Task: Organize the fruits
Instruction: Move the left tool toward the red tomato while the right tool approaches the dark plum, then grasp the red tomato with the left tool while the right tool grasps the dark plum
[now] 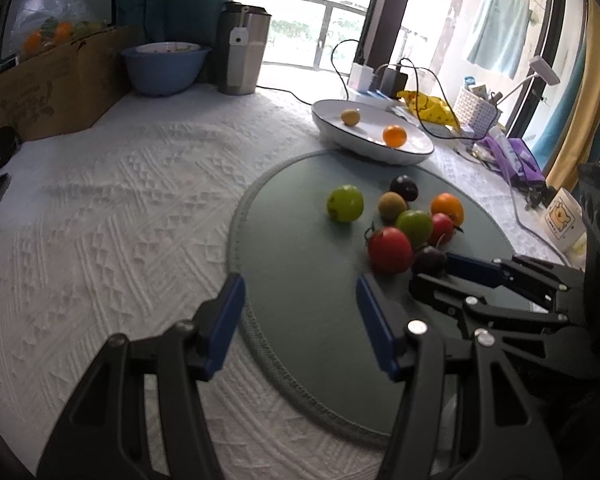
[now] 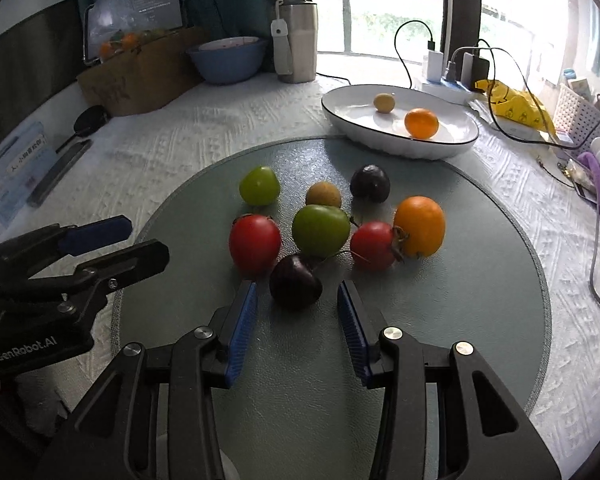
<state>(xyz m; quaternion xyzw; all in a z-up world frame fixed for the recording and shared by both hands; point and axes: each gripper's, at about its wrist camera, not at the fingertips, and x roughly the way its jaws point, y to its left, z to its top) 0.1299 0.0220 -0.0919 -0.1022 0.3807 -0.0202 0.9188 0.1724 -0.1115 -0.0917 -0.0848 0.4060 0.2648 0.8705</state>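
The dark plum [image 2: 295,287] lies nearest me on the round mat [image 2: 480,320], at the near edge of the fruit cluster, just in front of my right gripper [image 2: 297,312], whose fingers are spread on either side of it. It looks light, smooth and likely slippery, soft enough to bruise, so I would pinch it gently across its widest middle. My left gripper [image 1: 300,320] is spread too, empty, over the mat's left edge; the white dish [image 2: 452,148] sits far right.
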